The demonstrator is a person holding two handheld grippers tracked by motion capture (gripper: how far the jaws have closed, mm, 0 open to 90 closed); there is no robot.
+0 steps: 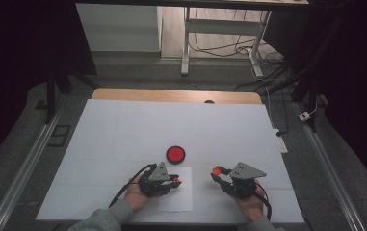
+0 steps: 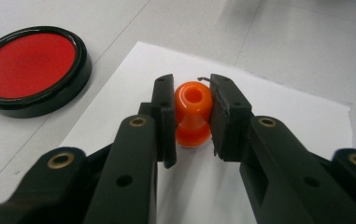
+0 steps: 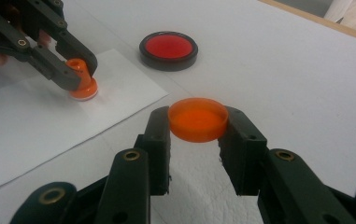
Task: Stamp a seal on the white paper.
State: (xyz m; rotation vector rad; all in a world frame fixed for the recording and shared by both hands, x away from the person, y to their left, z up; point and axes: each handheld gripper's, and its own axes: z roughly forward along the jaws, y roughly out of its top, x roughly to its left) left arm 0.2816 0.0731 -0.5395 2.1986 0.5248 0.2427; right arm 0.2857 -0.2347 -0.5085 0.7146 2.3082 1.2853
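An orange stamp (image 2: 193, 114) with a rounded knob top and a flared base stands upright on a white sheet of paper (image 2: 278, 116), held between the jaws of the left tongs (image 2: 192, 119), which press against the knob from both sides; its base touches the paper. In the right gripper view the same stamp (image 3: 81, 79) is seen at upper left with the left tongs (image 3: 75, 74) closed around it. The right tongs (image 3: 198, 135) hold a shallow orange round cap (image 3: 198, 119), open side up, pinched by its rim between the two jaws and lifted clear of the surface (image 3: 283, 70). Beyond both tongs, farther from the person, lies a round ink pad (image 3: 168, 49) with a black rim and red centre, resting flat on the white-covered surface just off the far corner of the paper. In the left gripper view the ink pad (image 2: 28, 70) lies up and to the left of the jaws. From the high view, the left tongs (image 1: 174, 181) and right tongs (image 1: 217, 172) sit side by side near the person's edge, each held in a hand, with the ink pad (image 1: 175, 154) just beyond and between them and the paper (image 1: 178, 199) beneath the left tongs.
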